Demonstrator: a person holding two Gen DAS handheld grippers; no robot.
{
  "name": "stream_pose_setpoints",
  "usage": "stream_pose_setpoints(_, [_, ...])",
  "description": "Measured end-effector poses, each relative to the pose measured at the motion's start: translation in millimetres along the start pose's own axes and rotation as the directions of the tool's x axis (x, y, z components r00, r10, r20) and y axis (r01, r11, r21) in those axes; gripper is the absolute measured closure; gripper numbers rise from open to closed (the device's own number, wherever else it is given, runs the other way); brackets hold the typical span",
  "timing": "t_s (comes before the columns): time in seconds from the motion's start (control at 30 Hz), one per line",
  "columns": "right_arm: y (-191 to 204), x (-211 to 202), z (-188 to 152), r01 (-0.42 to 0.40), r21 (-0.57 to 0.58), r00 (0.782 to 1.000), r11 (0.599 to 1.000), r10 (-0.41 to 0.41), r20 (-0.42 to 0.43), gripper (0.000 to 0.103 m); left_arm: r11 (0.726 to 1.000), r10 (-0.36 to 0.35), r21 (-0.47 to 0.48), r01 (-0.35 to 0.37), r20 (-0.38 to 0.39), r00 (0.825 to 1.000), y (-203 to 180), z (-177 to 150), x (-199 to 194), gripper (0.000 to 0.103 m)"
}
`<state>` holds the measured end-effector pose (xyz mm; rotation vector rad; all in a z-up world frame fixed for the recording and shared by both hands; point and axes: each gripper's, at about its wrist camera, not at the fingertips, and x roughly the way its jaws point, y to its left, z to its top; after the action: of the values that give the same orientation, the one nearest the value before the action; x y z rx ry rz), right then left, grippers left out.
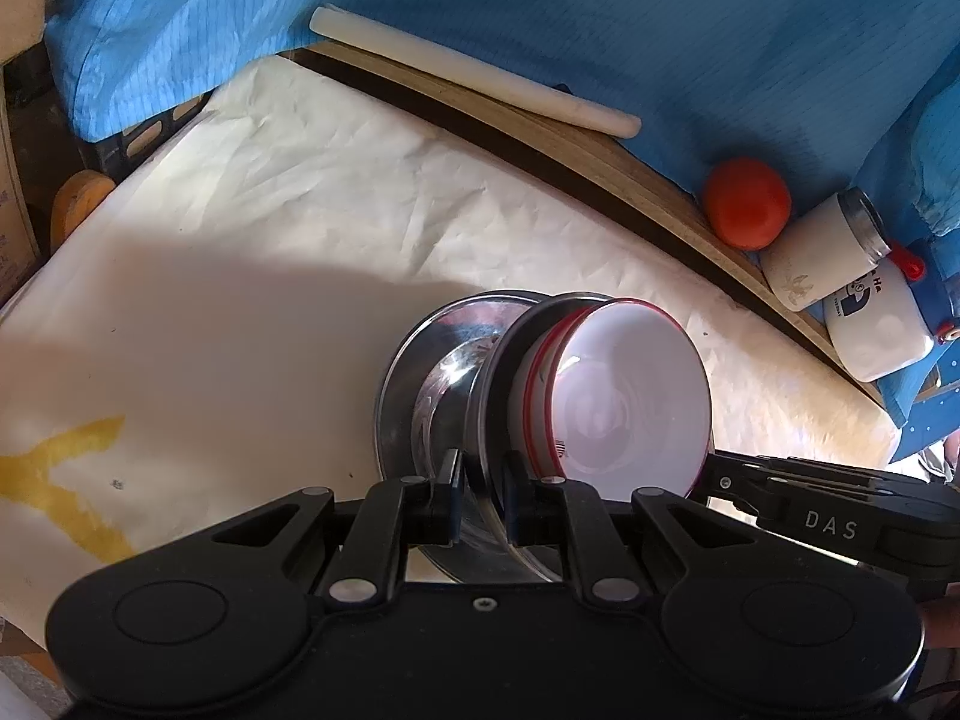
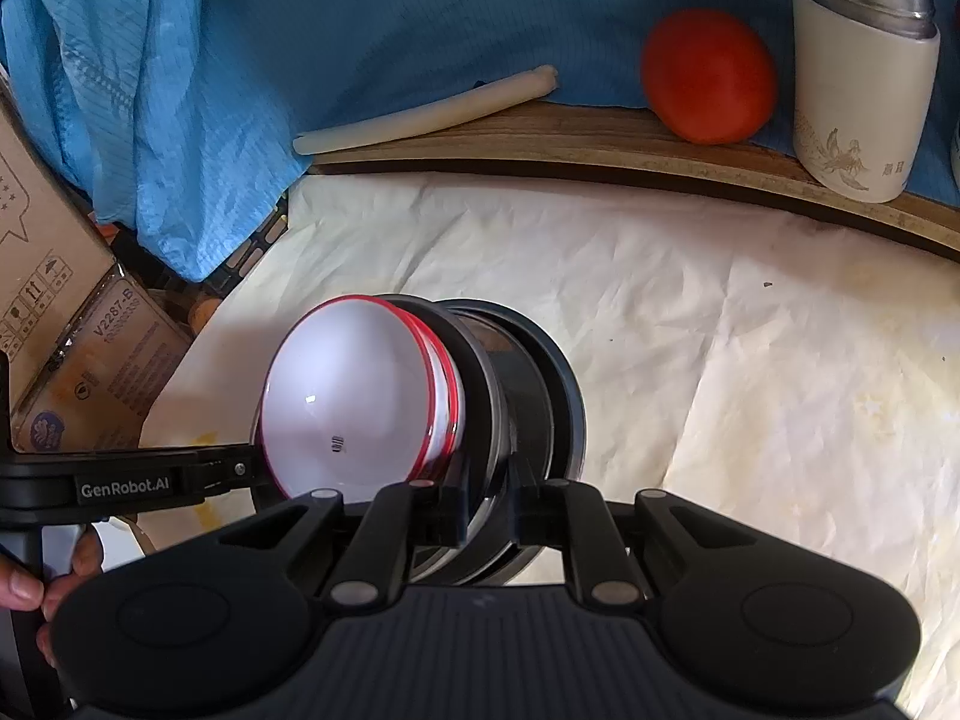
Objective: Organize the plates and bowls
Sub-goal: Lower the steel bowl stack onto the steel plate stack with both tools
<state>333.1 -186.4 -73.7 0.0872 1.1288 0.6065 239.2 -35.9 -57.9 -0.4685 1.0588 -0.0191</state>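
Gripping steel bowl point(image 1: 432, 384) rims, contact hidden

The right gripper point(image 2: 487, 507) is seen closed on the rim of a steel bowl point(image 2: 480, 384), which is held on its side above the desk point(image 2: 750, 372). A white bowl with a red rim point(image 2: 354, 396) is nested in this steel bowl, and a second steel bowl point(image 2: 555, 384) is stacked behind it. The left gripper point(image 2: 240, 471) is seen at the near rim of the white bowl; its jaws cannot be judged. The desk is covered with wrinkled white paper. Along the far edge of the desk, a white stick point(image 2: 429, 111), an orange fruit point(image 2: 708, 75) and a white jar point(image 2: 861, 78) are placed against a blue cloth point(image 2: 390, 12). Cardboard boxes point(image 2: 78, 324) are seen beyond the left edge.
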Motion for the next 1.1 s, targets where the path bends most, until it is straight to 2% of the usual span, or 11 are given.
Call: stream_pose_setpoints(1.1, [3,15,4,0.010,0.011,0.999,1.000,-0.010,-0.034,0.089,1.000,0.027,0.003,-0.027,-0.026,0.999,3,11,14,0.092])
